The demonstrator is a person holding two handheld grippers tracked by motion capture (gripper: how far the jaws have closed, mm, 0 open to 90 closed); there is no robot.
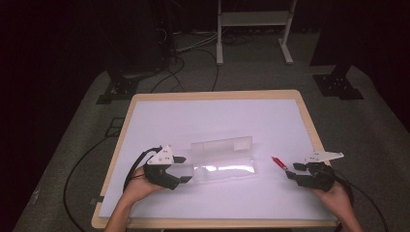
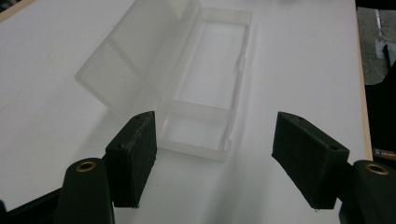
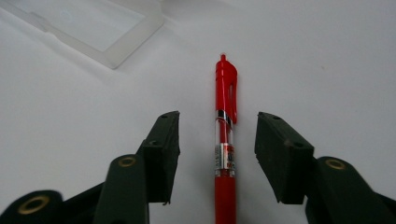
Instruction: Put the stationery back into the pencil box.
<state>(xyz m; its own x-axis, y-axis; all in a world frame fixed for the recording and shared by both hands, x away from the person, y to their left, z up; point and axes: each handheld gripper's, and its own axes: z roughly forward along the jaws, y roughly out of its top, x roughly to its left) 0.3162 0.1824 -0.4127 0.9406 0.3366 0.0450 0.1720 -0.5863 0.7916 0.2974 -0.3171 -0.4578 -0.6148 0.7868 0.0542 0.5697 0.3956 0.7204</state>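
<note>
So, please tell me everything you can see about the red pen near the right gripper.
The red pen is a click type with a red clip, a clear middle section carrying a label and a silver band, and a red grip. It looks like plastic. It lies flat on the white table, to the right of the open clear plastic box and apart from it. It lies between the jaws of the right gripper, along their length; the pads do not press on it yet.

Left tongs (image 1: 183,169), right tongs (image 1: 291,171): black bodies, each topped by a grey three-cornered plate. Black wedge pads, brass-ringed holes in the arms. Black cables trail back. Forearms bare, no sleeves.
</note>
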